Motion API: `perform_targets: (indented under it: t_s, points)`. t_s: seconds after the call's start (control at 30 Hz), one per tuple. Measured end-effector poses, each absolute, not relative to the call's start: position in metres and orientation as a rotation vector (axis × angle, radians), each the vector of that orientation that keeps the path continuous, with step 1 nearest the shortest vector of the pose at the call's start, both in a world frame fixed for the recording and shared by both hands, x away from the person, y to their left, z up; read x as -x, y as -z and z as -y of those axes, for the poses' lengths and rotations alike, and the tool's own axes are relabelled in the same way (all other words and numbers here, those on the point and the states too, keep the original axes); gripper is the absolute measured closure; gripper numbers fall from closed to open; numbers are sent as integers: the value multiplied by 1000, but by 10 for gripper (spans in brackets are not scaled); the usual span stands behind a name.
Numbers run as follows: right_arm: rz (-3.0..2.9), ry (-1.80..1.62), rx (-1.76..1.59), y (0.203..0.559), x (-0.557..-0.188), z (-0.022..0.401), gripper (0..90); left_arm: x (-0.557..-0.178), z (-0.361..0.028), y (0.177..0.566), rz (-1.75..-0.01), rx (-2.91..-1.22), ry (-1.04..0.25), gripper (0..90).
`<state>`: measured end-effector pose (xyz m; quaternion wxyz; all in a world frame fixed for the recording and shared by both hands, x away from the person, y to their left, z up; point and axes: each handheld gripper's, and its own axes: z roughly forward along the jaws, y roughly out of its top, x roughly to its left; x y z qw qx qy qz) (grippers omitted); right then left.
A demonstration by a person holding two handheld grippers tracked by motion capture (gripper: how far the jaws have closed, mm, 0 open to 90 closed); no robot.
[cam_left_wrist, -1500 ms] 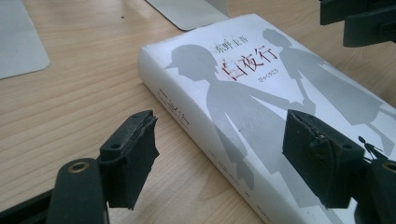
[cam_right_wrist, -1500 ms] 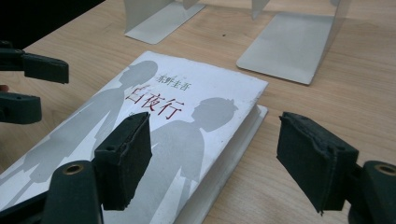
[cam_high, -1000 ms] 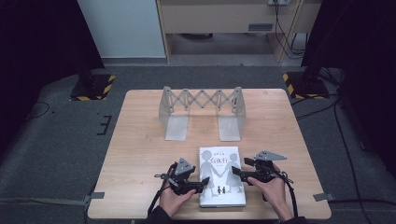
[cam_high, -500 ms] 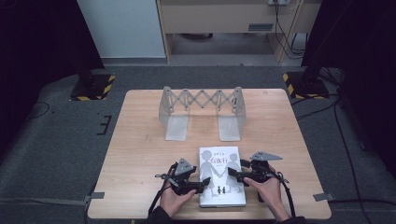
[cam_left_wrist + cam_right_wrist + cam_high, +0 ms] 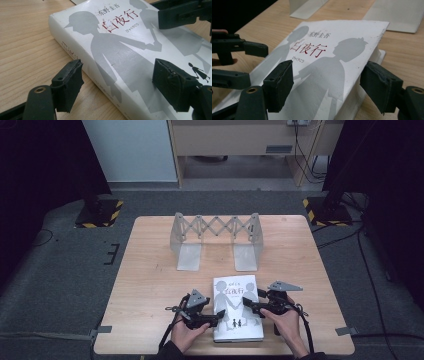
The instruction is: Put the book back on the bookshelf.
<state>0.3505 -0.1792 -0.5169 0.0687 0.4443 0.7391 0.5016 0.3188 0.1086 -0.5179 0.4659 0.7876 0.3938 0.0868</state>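
Book (image 5: pixel 238 307), white with grey silhouettes on its cover, lies flat at the near edge of the table (image 5: pixel 150 285), in front of the folding metal book rack (image 5: pixel 215 240). I hold the left gripper (image 5: pixel 216 318) at its spine side and the right gripper (image 5: pixel 248 304) at its fore edge. Compared with a second ago, the right hand sits slightly closer in over the cover; the book has not shifted. In the left gripper view the jaws straddle the spine, apart, not pressing. In the right gripper view the jaws are spread around the lifted cover edge, no contact confirmed. I judge the grasp is being set up, not made.
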Motion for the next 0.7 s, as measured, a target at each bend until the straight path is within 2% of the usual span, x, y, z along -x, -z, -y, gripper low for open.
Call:
perform_targets:
  t_s: [0.4,0.7]
  points:
    - [-2190,-1511,-1372,516,-350,175,259,-319,-109,519,-966,-1929,-211,229]
    - [-2130,-1635,-1369,507,-348,175,279,-319,-112,517,-966,-1918,-206,216]
